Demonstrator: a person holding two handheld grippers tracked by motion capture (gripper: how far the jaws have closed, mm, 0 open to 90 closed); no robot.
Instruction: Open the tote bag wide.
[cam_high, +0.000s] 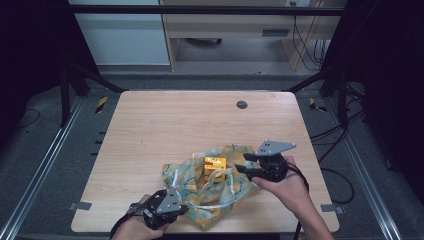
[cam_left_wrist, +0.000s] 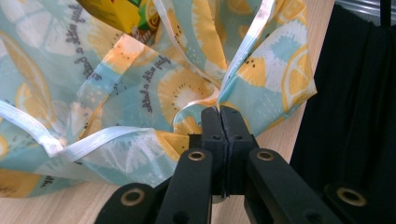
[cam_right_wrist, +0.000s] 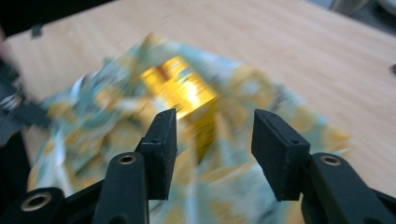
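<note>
Bag (cam_high: 212, 187), lemon print, lies crumpled at near counter (cam_high: 150, 125) edge. Left tool (cam_high: 176, 209) pinches its near-left hem, jaws pressed together. Yellow box (cam_high: 215, 167) sits mid-bag. Right tool (cam_high: 240, 163) spread, empty, just right of box, nearer hand.

Light wooden counter (cam_high: 165, 125) with rounded corners, pale grain, mostly bare on its far half. Round dark grommet hole (cam_high: 242, 104) near the far edge, right of centre. Small metal brackets at the near corners: one left (cam_high: 80, 205), one right (cam_high: 332, 208). Grey carpet floor (cam_high: 55, 165) all round. Metal rail (cam_high: 37, 167) along the left side, another (cam_high: 367, 185) on the right. Black frame posts (cam_high: 65, 95) beside the counter. Yellow-black tape mark (cam_high: 101, 103) on the floor at far left. Wooden desk (cam_high: 230, 30) behind, black cables (cam_high: 310, 47) hanging by its leg. White panel (cam_high: 120, 35) at back left. More cables (cam_high: 335, 132) on the floor at right.
</note>
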